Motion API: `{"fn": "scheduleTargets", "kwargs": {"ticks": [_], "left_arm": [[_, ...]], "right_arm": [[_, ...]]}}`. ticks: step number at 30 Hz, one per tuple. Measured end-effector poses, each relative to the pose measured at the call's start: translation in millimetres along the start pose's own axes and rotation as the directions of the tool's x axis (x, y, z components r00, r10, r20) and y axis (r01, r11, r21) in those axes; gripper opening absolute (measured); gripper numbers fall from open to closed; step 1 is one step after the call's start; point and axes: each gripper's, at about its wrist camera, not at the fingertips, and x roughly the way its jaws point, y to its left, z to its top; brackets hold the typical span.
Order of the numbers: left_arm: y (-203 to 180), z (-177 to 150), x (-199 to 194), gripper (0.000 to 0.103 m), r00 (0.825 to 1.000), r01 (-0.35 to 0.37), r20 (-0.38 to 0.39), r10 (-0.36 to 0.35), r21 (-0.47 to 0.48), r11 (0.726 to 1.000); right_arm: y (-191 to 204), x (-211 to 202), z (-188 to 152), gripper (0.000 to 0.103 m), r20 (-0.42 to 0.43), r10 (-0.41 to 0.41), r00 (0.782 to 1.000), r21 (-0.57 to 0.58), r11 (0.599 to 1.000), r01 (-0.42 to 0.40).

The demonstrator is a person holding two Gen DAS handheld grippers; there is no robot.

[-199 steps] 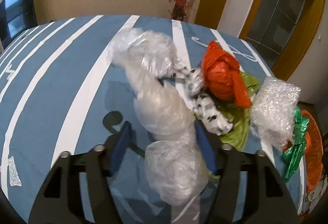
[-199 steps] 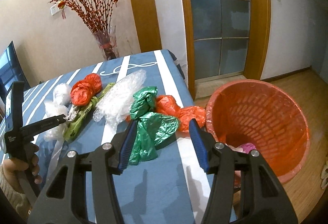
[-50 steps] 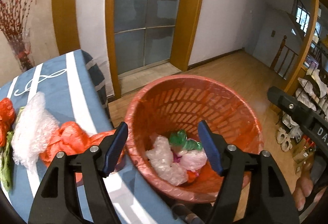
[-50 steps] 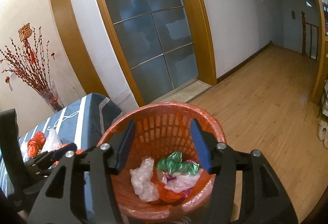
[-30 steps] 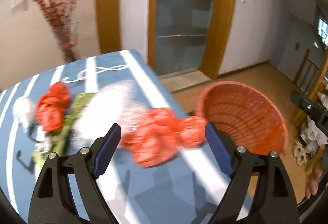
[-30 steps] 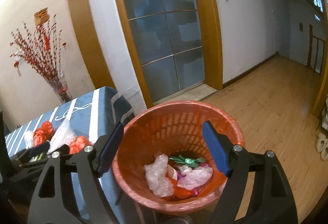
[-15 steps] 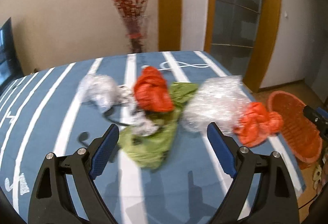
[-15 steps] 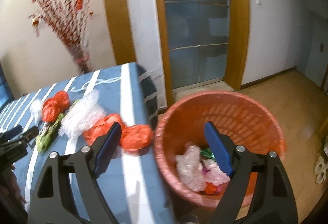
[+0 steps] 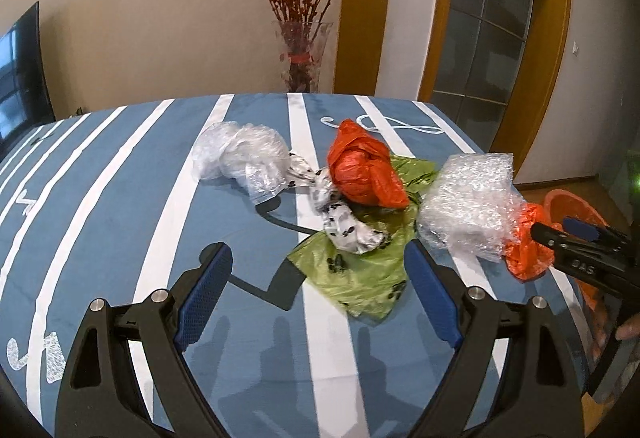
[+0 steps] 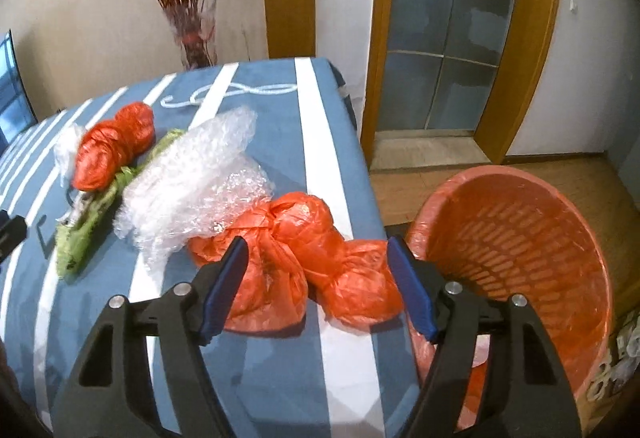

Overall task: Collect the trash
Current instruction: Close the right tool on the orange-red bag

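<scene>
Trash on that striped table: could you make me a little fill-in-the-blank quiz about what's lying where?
1. The basket beside the table is coloured ____.
2. The right tongs are open around a crumpled bag coloured ____.
3. The bubble wrap lies between that bag and a flat bag coloured ____.
4. The vase behind the table holds branches coloured ____.

Missing words: orange; orange; green; red

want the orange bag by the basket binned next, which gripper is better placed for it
Right. The right gripper is open and straddles the orange bag; the left gripper faces the green bag.
</scene>
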Motion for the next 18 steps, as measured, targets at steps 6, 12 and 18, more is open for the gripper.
{"fn": "scheduleTargets", "kwargs": {"ticks": [6,12,18], "left_arm": [[3,-3,2,0.086,1.0,0.007,-0.009,-0.007,-0.009,1.0],[-3,-4,1,0.086,1.0,0.02,-0.01,-0.02,0.002,1.0],[-22,-3,1,0.087,0.999,0.048,-0.02,-0.047,0.029,0.998]], "right_arm": [[9,21,-3,0.047,-0.074,0.017,0.997,-0.032,0.999,-0.019],[9,7,-11,0.02,-0.067,0.037,0.997,-0.042,0.998,-0.04],[-5,-19,-24,0.017,-0.045,0.056,0.997,-0.026,0.998,-0.057]]}}
